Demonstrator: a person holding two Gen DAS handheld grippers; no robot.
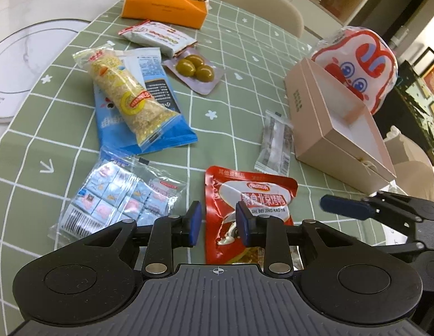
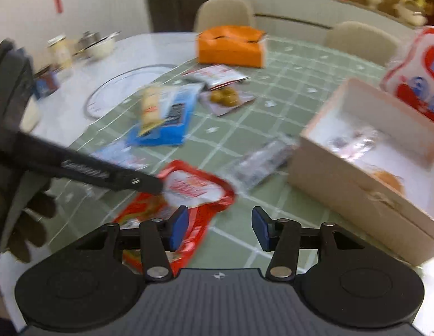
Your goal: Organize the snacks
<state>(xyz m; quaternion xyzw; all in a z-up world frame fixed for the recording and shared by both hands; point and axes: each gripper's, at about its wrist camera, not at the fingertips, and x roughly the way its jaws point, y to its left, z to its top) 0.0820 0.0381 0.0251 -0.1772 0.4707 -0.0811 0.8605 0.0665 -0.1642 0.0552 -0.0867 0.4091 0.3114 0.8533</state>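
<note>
Red snack pouch [image 1: 249, 207] — flat beneath the left tool [image 1: 218, 224], ungripped

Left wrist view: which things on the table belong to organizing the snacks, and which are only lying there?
Belong to the job:
red pouch
pink box
grain bar
blue packet
olives pack
candy bag
silver sachet
white wrapper

Just lying about:
orange box
glass turntable
rabbit bag

A sage-green tablecloth [image 1: 239, 64] gridded in white lines carries a red pouch [image 1: 251, 193] at lower centre. An orange box [image 1: 163, 0] sits upper centre. At the right stands a pale pink box [image 1: 323, 128], white inside.
</note>
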